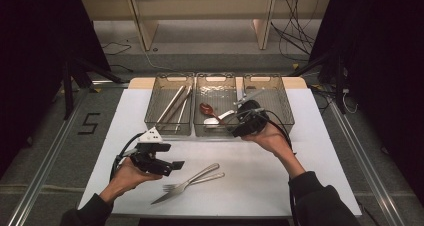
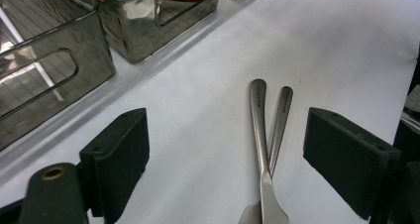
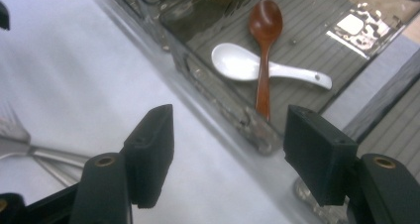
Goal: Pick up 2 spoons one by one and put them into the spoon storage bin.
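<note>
A white table top (image 1: 280,176) lies under a dim studio rig, with shelving and loose cables behind it and three clear plastic bins in a row along its far edge. We read the scene as cutlery sorting, one kind to each bin. The left bin (image 1: 170,106) holds long thin utensils, probably chopsticks, though they are too small to be sure. The middle bin (image 1: 216,86) holds a brown wooden spoon (image 3: 265,40) lying across a white ceramic spoon (image 3: 247,65). The right bin (image 1: 272,93) holds at least one metal piece, largely hidden by the hand in front of it.

We see the right gripper (image 1: 248,120) at the near rim between the middle and right bins. In the right gripper view its jaws stand wide apart with nothing between them, and both spoons lie free on the bin floor; we judge that this hand carries nothing at present.

The pieces yet to be sorted, a fork (image 1: 192,182) and a knife (image 1: 187,185), rest crossed on the table near its front edge, well apart from the bins. The left gripper (image 1: 172,166) hovers just beside them. In the left gripper view its jaws are spread wide to either side of the two handles (image 2: 267,125), touching neither, which suggests it is lined up for a pickup. Because the pieces overlap, closing there may catch both.
</note>
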`<state>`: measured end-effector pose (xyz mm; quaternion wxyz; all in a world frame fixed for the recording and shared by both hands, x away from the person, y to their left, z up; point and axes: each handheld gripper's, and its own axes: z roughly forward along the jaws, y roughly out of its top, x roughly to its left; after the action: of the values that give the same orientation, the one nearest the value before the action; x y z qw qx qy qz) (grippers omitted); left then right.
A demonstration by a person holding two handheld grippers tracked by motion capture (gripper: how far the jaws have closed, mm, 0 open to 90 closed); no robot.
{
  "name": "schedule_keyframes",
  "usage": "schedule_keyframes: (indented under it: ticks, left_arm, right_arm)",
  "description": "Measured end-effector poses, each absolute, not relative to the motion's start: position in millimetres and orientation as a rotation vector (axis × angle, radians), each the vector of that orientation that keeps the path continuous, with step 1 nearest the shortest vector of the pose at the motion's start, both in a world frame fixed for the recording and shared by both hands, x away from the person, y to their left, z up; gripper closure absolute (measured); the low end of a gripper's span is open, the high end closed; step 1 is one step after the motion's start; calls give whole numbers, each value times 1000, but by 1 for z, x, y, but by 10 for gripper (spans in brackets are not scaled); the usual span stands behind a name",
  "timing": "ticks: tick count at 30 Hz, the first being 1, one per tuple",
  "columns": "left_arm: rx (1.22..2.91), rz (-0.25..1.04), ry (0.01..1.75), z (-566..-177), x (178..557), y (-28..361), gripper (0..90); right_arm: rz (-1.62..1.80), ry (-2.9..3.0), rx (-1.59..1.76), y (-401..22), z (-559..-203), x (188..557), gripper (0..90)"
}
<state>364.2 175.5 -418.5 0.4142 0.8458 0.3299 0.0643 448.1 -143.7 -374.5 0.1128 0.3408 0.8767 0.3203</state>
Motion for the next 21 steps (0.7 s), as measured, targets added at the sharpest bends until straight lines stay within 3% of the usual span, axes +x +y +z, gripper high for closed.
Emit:
schedule_keyframes:
  ticks: [21]
  left_arm:
    - [2233,100,839,-426,366,165,174]
  right_arm:
    - [1061,2544,1071,-186,-396,392,325]
